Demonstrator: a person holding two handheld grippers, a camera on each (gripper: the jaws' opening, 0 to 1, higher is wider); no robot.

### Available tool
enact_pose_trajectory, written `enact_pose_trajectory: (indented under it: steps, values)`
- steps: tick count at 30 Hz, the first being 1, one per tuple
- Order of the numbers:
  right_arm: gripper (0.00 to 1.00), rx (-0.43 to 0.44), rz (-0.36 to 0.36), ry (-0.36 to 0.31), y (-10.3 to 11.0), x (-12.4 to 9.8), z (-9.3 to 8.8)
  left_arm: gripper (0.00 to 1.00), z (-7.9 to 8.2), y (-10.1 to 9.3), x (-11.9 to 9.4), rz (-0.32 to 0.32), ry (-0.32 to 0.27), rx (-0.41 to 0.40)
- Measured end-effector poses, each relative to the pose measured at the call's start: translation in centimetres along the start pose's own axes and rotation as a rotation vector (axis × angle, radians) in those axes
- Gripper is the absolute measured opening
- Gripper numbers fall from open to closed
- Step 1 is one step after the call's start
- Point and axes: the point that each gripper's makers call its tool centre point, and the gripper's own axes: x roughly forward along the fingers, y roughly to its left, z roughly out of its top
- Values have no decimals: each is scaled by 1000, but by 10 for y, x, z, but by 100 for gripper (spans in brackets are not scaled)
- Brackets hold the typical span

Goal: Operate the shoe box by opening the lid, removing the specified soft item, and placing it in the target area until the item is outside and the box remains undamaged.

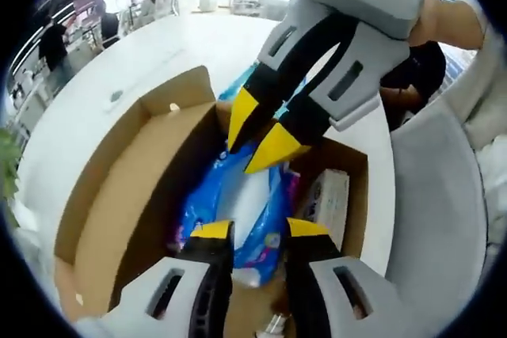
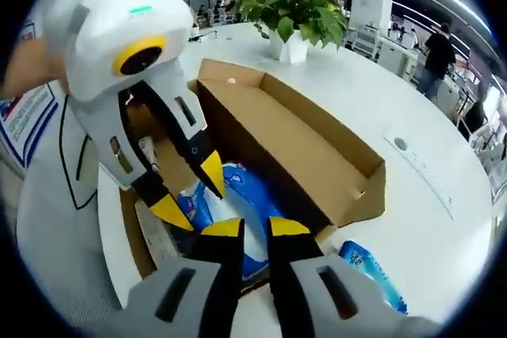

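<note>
Blue soft pack (image 1: 238,203) inside open box (image 1: 119,195), just below left gripper (image 1: 260,229) and right gripper (image 2: 255,227), both slightly parted, gripping nothing.

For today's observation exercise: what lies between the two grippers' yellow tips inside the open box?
The blue soft pack, in both views; left gripper and right gripper hover open above it.

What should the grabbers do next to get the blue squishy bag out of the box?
Probably lower the left gripper a little and close it on the blue bag. The box lid is already open, the bag lies inside the box, and both the left gripper and the right gripper hover right above it with jaws parted, neither gripping it yet.
</note>
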Motion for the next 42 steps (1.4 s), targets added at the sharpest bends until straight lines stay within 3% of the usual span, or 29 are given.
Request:
enact_pose_trajectory:
  steps: [7,14,22,29,42]
  values:
    - [0,-39,-21,33,-4,11,-5,12,-4,-1,6,-11,9,-3]
    - [0,-42,-32,21,-6,7,-4,0,-10,-2,5,-17,15,-47]
    - [0,-28,-28,-8,-6,2,2,0,-10,-6,0,-1,4,-66]
    - [0,-9,-22,-58,-2,-6,15,0,-1,-6,-17,26,-47,-117]
    - [0,-11,-1,-123,12,-25,40,0,1,-15,-48,46,-47,-95]
